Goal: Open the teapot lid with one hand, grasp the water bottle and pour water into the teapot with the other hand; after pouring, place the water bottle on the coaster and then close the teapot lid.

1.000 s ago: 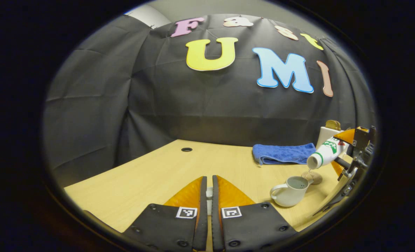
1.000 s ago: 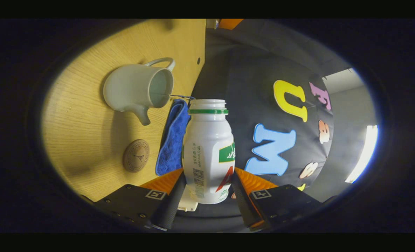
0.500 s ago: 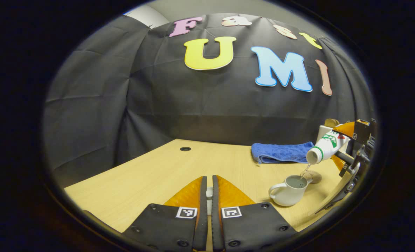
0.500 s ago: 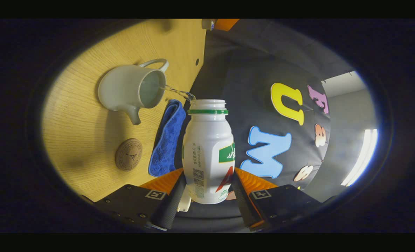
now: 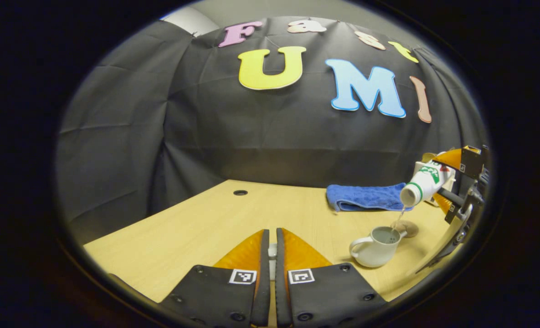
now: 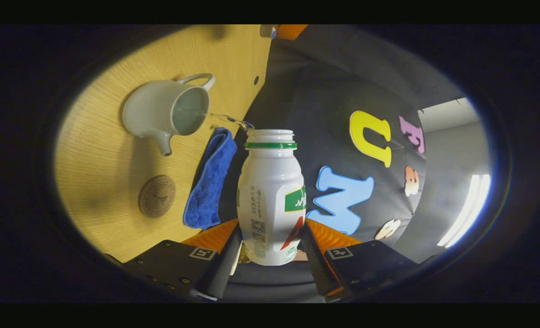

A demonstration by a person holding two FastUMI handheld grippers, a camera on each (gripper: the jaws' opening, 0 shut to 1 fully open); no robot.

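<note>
In the right gripper view my right gripper [image 6: 272, 230] is shut on a white water bottle [image 6: 270, 191] with a green neck ring, its cap off. The bottle is tipped, and a thin stream of water runs from its mouth into the open white teapot [image 6: 165, 111] on the table. The left gripper view shows the same bottle [image 5: 422, 182] tilted above the teapot [image 5: 377, 246] at the far right, held by the right gripper [image 5: 452, 184]. My left gripper [image 5: 273, 237] hovers over the table, shut on the teapot lid, of which a small white sliver shows between the fingers.
A round brown coaster [image 6: 156, 196] lies beside the teapot, and also appears just behind it as the coaster [image 5: 408, 228]. A folded blue towel [image 5: 365, 197] lies along the table's back edge. The wooden table [image 5: 197, 228] has a cable hole [image 5: 240, 192].
The right gripper has lifted the tilted bottle a little higher above the teapot while the water keeps running. The left gripper has stayed nearly still.
</note>
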